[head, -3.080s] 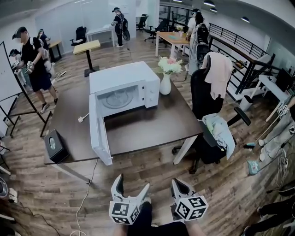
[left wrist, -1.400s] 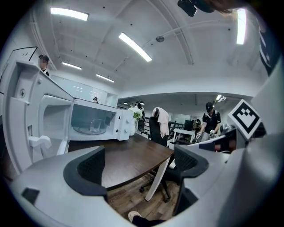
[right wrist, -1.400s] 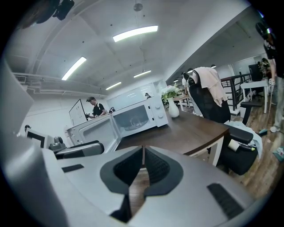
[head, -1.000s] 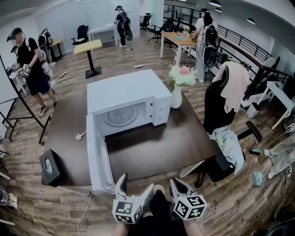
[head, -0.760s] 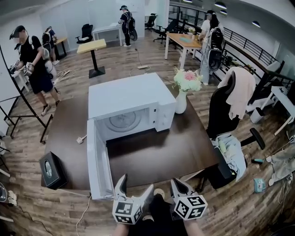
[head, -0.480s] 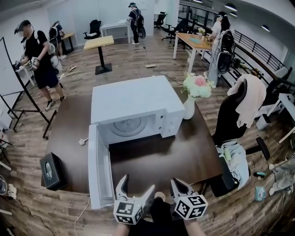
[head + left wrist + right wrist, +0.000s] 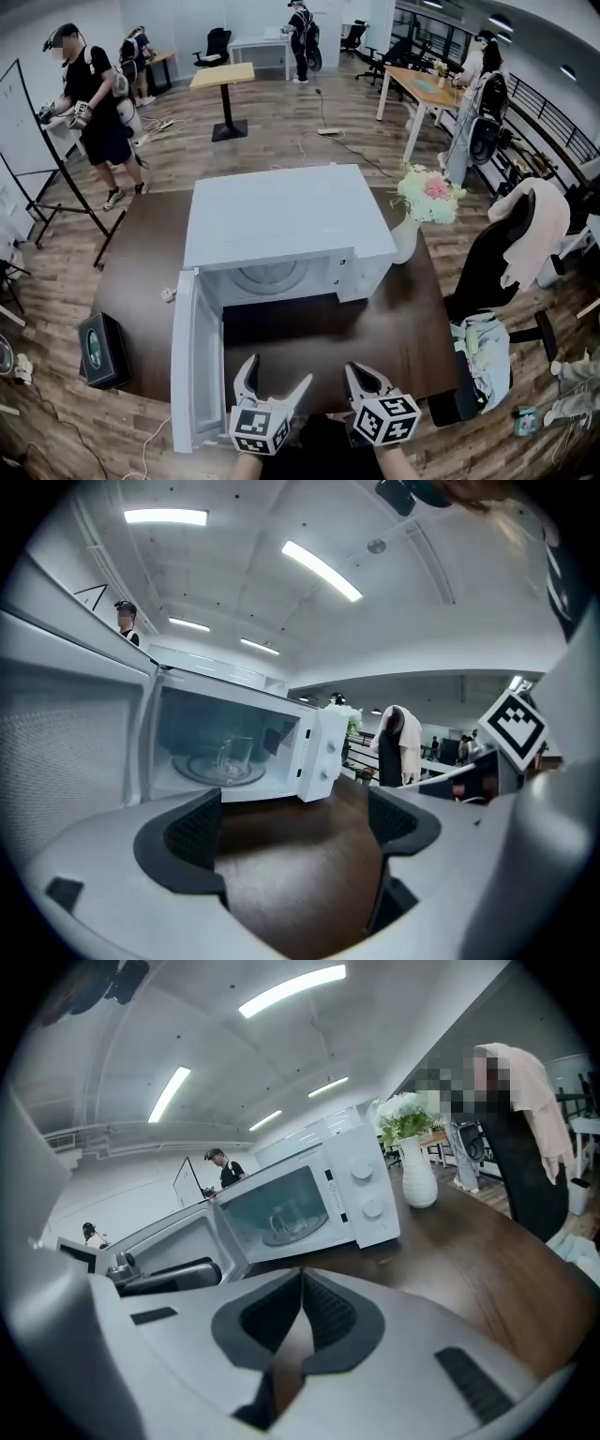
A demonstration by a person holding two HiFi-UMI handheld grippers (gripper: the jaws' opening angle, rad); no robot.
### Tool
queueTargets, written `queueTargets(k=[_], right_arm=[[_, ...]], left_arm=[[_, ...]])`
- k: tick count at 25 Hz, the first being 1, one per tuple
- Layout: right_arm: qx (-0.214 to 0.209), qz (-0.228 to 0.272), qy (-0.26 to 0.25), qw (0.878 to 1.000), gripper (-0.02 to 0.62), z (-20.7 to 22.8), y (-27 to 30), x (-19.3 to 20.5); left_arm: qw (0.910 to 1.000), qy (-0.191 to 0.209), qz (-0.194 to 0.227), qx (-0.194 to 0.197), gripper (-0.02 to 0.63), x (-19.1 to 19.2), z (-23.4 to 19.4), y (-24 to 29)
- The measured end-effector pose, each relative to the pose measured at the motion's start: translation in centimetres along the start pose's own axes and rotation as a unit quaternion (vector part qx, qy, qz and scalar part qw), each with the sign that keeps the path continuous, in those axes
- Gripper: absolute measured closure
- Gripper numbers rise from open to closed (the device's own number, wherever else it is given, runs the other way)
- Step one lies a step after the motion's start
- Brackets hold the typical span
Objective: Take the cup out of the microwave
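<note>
Noted clear cup upright on the glass turntable inside the white microwave, mid-worktop. Found door swung fully out to the left, leaving the cavity open toward both grippers. Logged left gripper with jaws spread and empty, aimed at the opening, probably readied as the reaching one. Logged right gripper with jaws pressed together on nothing, held low alongside, likely spare. Both at the near worktop edge, well apart from the cup; grasp not yet begun.
</note>
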State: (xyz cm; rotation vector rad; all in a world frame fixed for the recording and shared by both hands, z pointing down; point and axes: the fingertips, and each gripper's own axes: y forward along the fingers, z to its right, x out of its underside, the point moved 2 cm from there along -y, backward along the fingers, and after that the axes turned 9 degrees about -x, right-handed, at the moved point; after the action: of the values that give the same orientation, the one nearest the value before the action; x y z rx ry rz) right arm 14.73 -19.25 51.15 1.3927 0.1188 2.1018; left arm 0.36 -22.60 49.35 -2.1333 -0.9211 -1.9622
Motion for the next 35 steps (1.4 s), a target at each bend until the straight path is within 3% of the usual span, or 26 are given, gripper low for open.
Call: queueTargets(k=[19, 35], right_arm=[[-0.058, -0.043, -0.029, 0.997, 0.601, 5.1, 4.5, -3.1], [-0.082, -0.05, -0.029, 0.995, 0.6, 4.9, 4.7, -2.2]], left_arm=[[0.9969, -0.019, 0.002, -0.076, 0.141, -0.3, -0.9, 5.6], [0.9938, -0.02, 0.027, -0.106, 0.141, -1.5, -2.5, 6.0]])
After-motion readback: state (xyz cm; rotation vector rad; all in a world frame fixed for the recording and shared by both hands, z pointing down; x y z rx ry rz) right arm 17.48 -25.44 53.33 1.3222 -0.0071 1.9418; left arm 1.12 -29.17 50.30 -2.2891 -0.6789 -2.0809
